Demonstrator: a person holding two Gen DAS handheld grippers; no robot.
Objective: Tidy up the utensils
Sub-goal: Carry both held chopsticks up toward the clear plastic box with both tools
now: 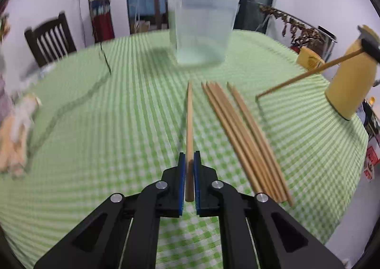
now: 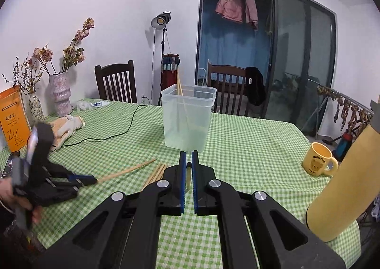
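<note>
My left gripper (image 1: 189, 155) is shut on a wooden chopstick (image 1: 189, 114) that points ahead at a translucent plastic tub (image 1: 201, 31). Several loose chopsticks (image 1: 242, 138) lie side by side on the green checked tablecloth (image 1: 106, 126), just right of it. My right gripper (image 2: 188, 153) is shut on the end of another chopstick (image 2: 188, 176), in front of the tub (image 2: 187, 121); two chopsticks (image 2: 179, 86) stand inside. The right wrist view shows the left gripper (image 2: 92, 180) at the left, a hand on it and its chopstick (image 2: 128, 170) sticking out over the cloth.
A yellow bear mug (image 2: 319, 162) and a tall yellow bottle (image 2: 344, 185) stand at the table's right edge. Work gloves (image 2: 68, 126), a black cable (image 2: 118, 133), a flower vase (image 2: 59, 93) and an orange bag (image 2: 13, 119) are at the left. Dark chairs (image 2: 116, 83) stand behind the table.
</note>
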